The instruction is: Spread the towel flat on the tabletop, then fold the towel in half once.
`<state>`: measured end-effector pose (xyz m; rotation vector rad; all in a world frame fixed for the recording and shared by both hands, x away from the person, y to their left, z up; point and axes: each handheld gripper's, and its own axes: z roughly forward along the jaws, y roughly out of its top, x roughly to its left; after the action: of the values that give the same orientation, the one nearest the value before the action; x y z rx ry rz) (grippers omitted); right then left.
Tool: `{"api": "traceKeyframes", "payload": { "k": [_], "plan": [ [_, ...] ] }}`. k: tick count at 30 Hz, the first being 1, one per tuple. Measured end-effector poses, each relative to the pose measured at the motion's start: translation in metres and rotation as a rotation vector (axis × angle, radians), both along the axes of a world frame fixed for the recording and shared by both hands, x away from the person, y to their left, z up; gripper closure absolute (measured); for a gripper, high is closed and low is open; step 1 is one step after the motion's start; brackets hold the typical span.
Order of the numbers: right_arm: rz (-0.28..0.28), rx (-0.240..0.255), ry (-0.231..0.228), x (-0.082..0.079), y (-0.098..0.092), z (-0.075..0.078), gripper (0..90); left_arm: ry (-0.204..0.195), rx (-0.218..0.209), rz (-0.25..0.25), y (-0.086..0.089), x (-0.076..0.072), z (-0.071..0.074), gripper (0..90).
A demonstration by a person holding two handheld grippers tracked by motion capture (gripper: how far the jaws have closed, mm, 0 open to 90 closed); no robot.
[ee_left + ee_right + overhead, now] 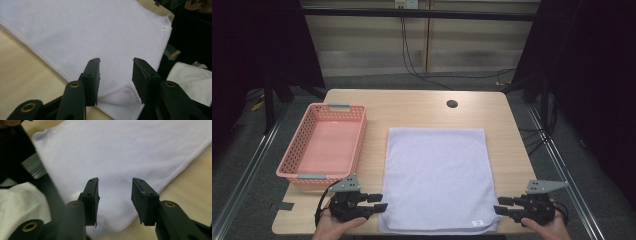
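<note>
A pale lilac towel (437, 175) lies flat on the wooden table (412, 107), folded, with its near edge at the table's front. My left gripper (382, 202) sits level at the towel's near left corner with its jaws open. In the left gripper view the stitched corner of the towel (120, 95) lies between the jaws of the left gripper (116, 62), and the pads stand clear of it. My right gripper (499, 205) is at the near right corner, also open. In the right gripper view the towel (125, 152) lies under the gap of the right gripper (115, 182).
An empty pink basket (297, 142) stands at the table's left, just beyond my left gripper. A round hole (452, 104) is in the far part of the tabletop. A small white tag (478, 223) marks the towel's near right corner. Cables run along the floor behind.
</note>
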<state>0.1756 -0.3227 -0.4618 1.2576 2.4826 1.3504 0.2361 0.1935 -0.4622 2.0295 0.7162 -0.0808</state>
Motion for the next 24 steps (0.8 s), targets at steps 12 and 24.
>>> {"api": "traceKeyframes", "payload": {
  "k": [12,24],
  "plan": [
    [-0.071,-0.095,-0.015,0.067,0.009,-0.011,50.8,0.038,0.143,0.105,-0.043,0.072,-0.017,48.6],
    [-0.123,-0.196,-0.053,0.124,0.036,-0.028,41.3,0.022,0.202,0.133,-0.055,0.104,-0.034,50.9]
  ]
}}
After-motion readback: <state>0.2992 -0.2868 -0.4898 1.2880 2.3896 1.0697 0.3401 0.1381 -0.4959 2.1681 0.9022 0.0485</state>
